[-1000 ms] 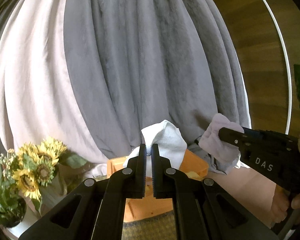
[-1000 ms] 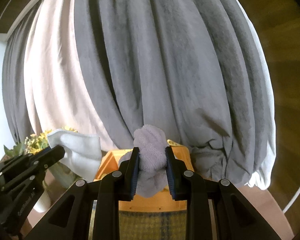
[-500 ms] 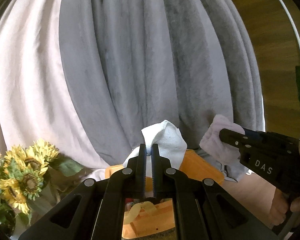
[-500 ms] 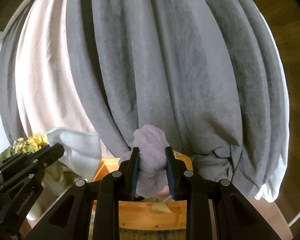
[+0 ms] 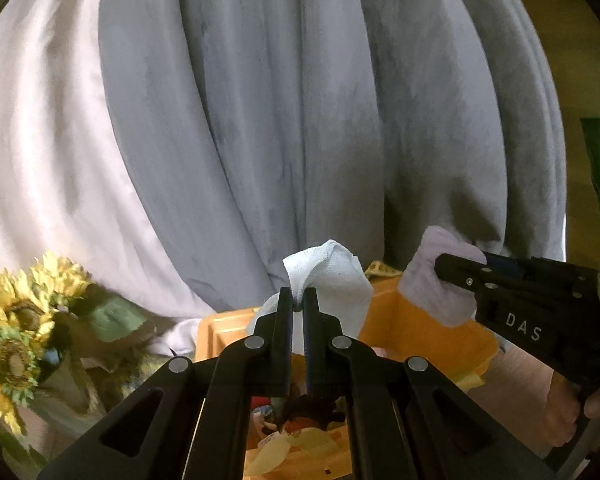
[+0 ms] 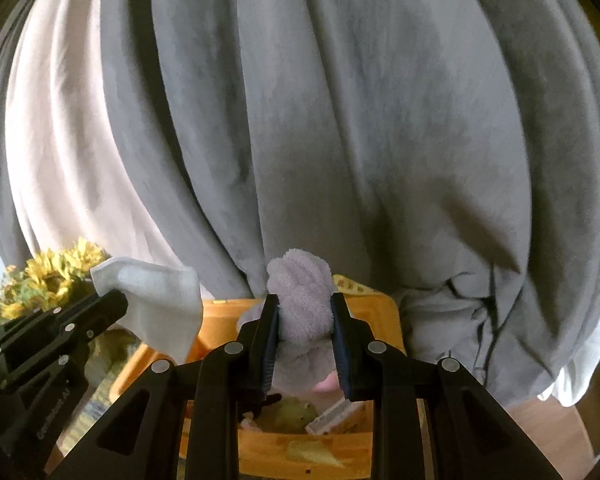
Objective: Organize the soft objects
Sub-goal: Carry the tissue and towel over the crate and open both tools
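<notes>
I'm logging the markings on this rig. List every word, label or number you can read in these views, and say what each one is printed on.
"DAS": pale letters on the side of the black right gripper, seen from the left wrist view.
Unreadable: a line of small grey print along the side of the black left gripper, in the right wrist view, too blurred to spell out.
Nothing readable on the orange wooden box.

Hiding most of the orange box (image 5: 416, 332) behind the left claw (image 5: 298, 300) and its white cloth (image 5: 332, 276). Blurring the sunflowers (image 5: 16, 344) left of that claw, cropping them at the frame edge. Covering the box contents (image 6: 296, 416) below the right claw (image 6: 305, 312), too jumbled and dim for naming.
</notes>
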A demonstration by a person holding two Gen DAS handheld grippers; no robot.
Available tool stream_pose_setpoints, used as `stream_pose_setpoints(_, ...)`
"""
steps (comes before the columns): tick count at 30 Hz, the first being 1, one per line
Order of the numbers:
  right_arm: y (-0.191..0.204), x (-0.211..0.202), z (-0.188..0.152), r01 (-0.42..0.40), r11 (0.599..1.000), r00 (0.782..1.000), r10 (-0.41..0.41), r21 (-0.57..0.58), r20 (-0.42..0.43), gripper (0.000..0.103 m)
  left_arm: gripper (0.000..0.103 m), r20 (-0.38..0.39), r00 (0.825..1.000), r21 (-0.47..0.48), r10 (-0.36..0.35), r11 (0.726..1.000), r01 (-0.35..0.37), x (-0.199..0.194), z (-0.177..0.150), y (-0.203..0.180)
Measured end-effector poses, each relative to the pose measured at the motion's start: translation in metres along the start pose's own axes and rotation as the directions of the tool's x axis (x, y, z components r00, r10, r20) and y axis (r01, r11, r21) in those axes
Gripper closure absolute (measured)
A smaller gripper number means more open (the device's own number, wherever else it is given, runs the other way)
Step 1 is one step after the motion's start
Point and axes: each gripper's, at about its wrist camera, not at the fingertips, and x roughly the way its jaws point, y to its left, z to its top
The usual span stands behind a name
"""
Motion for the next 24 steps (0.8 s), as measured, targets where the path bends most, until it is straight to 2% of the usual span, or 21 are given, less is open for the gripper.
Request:
stream_pose_setpoints(11,-0.012,0.066,-0.009,-0.006,1.000,0.987,0.001,-0.030,-0.163,0.077,0.095,-0.115,0.993,0.025,-0.018,0.999,0.021,0.062,-0.015,-0.010)
stream_pose_setpoints(13,-0.012,0.074,-0.009,-0.013,0.999,0.983,0.006,-0.035,-0.185,0.075,0.086,-0.141,0.990,0.015,-0.026,0.999,0.029,0.071,-0.017,-0.009)
stream_pose_setpoints(18,-0.015,0.080,-0.011,0.021,0.999,0.979,-0.028,-0.039,-0.200,0.052,0.074,-0.156,0.988,0.008,-0.004,1.000,0.005,0.075,-0.022,-0.007)
stream_pose_setpoints(22,-0.016,0.069,-0.012,0.060,0.996,0.980,-0.071,-0.064,-0.184,0.050,0.063,-0.159,0.986,-0.001,0.040,0.999,-0.041,0.062,-0.024,-0.005)
stream_pose_setpoints(24,-0.015,0.061,-0.012,0.073,0.995,0.981,-0.084,-0.068,-0.175,0.043,0.056,-0.158,0.985,-0.019,0.062,0.998,-0.065,0.052,-0.023,-0.003)
